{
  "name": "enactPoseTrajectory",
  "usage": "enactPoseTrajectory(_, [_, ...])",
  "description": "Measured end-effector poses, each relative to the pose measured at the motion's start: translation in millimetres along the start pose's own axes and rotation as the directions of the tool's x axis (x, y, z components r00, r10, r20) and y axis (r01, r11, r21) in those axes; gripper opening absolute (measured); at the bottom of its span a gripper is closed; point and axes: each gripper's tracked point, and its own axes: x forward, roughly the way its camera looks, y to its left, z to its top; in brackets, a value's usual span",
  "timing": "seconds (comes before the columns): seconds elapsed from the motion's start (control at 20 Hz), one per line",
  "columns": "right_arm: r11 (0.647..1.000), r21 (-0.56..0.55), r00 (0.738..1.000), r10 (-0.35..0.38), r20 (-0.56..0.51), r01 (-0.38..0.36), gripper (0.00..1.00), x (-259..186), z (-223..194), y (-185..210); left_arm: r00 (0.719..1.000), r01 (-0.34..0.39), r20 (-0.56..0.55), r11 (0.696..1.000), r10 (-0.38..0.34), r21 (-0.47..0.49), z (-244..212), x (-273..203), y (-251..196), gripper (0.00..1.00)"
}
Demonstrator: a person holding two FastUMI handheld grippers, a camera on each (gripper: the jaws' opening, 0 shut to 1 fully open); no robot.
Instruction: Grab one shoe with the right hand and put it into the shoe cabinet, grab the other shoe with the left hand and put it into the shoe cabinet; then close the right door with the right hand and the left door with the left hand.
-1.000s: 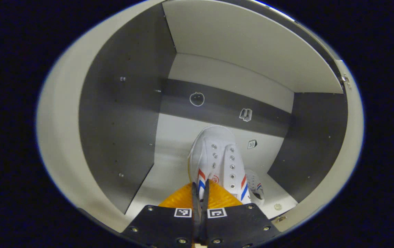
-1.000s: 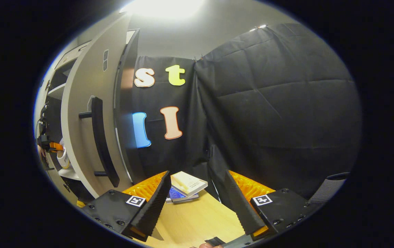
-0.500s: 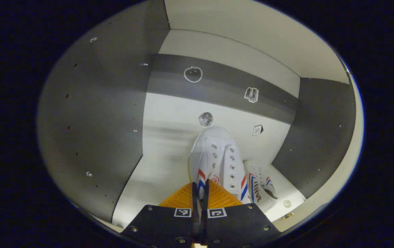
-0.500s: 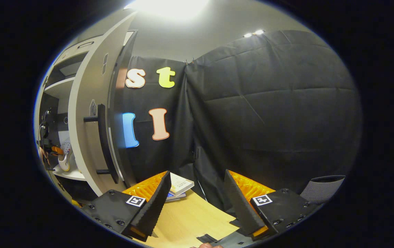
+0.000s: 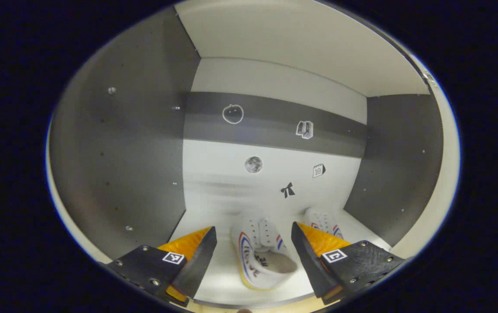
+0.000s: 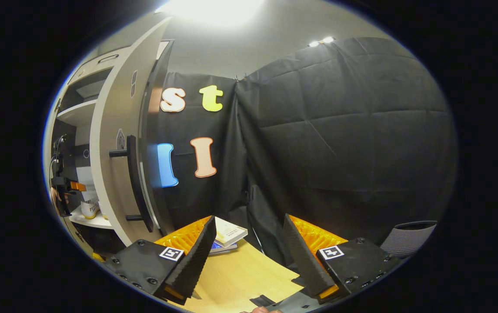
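In the left gripper view a white shoe [image 5: 261, 255] with red and blue stripes lies on the cabinet shelf [image 5: 214, 217], heel toward me. A second white shoe [image 5: 325, 221] sits to its right, partly behind a finger. My left gripper [image 5: 253, 254] is open, its fingers on either side of the near shoe without touching it. In the right gripper view my right gripper [image 6: 249, 252] is open and empty over a wooden table [image 6: 240, 278]. The open right cabinet door [image 6: 116, 161] with its dark handle [image 6: 138, 182] stands at the left. Past it I see the left gripper [image 6: 64, 191] and a shoe [image 6: 88, 208] on the shelf.
The cabinet's grey side walls [image 5: 122, 161] and back panel [image 5: 270, 165] with small stickers enclose the shelf. Books [image 6: 227, 234] lie on the wooden table near the black cloth wall. A grey chair back [image 6: 407, 237] stands at the right.
My left gripper has opened and let go of the shoe, which now lies on the shelf. The right gripper has barely moved.
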Motion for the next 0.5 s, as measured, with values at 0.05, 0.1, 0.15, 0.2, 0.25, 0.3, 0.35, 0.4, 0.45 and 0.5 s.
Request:
enactPoseTrajectory(0.05, [1.0, 0.0, 1.0, 0.018, 0.006, -0.018, 0.92, 3.3, 2.2, 1.1, 1.0, -0.013, 0.018, 1.0, 0.012, 0.008, 4.3, -16.0, -1.8, 1.0])
enactPoseTrajectory(0.1, [0.999, 0.001, 0.999, 0.04, 0.013, -0.04, 0.93, 6.8, 5.2, 1.8, 0.999, -0.02, 0.039, 1.0, 0.02, 0.004, 7.8, -34.3, -5.9, 0.98])
enactPoseTrajectory(0.15, [0.998, -0.001, 0.998, 0.065, 0.02, -0.065, 0.92, 11.3, 8.6, 3.4, 0.998, -0.015, 0.068, 1.0, 0.016, -0.007, 14.0, -54.5, -12.3, 0.98])
enactPoseTrajectory(0.2, [0.996, -0.008, 0.996, 0.089, 0.027, -0.089, 0.92, 16.5, 11.3, 3.4, 0.995, -0.011, 0.094, 1.0, 0.012, -0.01, 21.2, -76.6, -19.0, 1.0])
enactPoseTrajectory(0.25, [0.993, -0.009, 0.992, 0.12, 0.032, -0.12, 0.92, 20.7, 15.8, 4.9, 0.993, -0.019, 0.118, 1.0, 0.019, -0.004, 27.0, -98.6, -21.8, 1.0])
enactPoseTrajectory(0.3, [0.988, -0.004, 0.987, 0.157, 0.033, -0.157, 0.92, 24.2, 18.8, 9.2, 0.989, -0.036, 0.143, 0.999, 0.035, 0.006, 32.6, -120.2, -21.4, 1.0])
enactPoseTrajectory(0.35, [0.981, 0.0, 0.98, 0.194, 0.038, -0.194, 0.93, 27.4, 22.7, 13.1, 0.985, -0.052, 0.166, 0.998, 0.048, 0.019, 38.1, -142.1, -23.9, 1.0])
enactPoseTrajectory(0.4, [0.974, 0.003, 0.973, 0.227, 0.046, -0.228, 0.97, 30.3, 27.8, 15.4, 0.981, -0.07, 0.185, 0.997, 0.065, 0.022, 42.0, -160.5, -27.8, 1.0])
enactPoseTrajectory(0.45, [0.967, 0.005, 0.966, 0.254, 0.057, -0.255, 0.92, 33.8, 32.9, 16.7, 0.977, -0.082, 0.2, 0.996, 0.075, 0.025, 42.4, -181.9, -33.0, 1.0])
enactPoseTrajectory(0.5, [0.96, 0.007, 0.958, 0.28, 0.065, -0.281, 0.93, 38.3, 37.0, 18.6, 0.973, -0.101, 0.21, 0.995, 0.094, 0.026, 40.9, -201.7, -35.9, 1.0])
